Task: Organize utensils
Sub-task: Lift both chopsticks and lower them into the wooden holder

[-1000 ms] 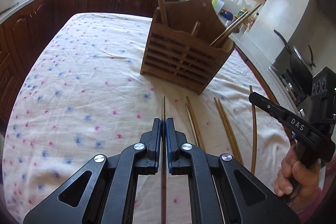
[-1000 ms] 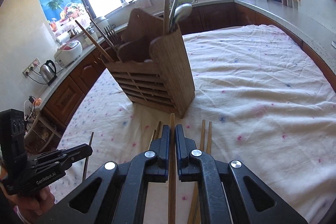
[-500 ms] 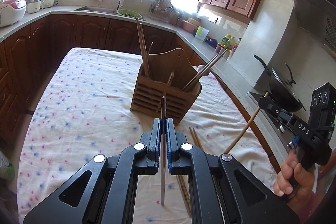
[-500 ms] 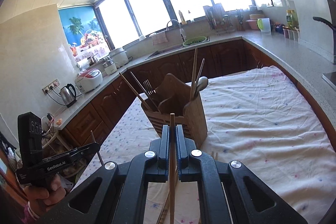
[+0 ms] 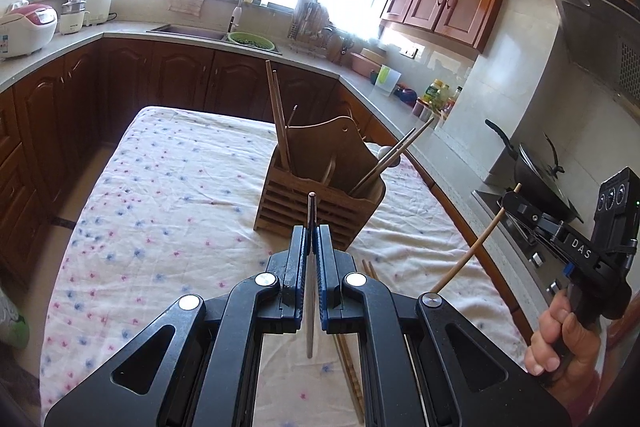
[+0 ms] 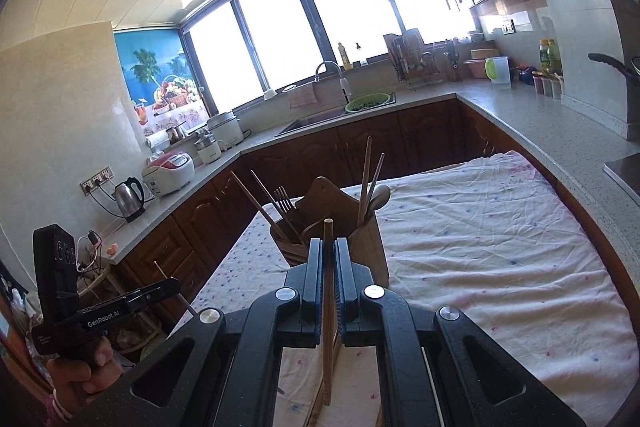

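We are clamping one light, stiff, slippery chopstick (image 5: 310, 259) mid-shaft in the left gripper (image 5: 311, 239), another (image 6: 328, 291) in the right gripper (image 6: 328, 251), frame centre.

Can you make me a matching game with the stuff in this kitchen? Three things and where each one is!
Things:
1. metal chopstick
2. fork
3. green colander

Places:
A. standing in the wooden holder
B. by the sink on the counter
C. pinched in the left gripper

Pairs: 1-C, 2-A, 3-B
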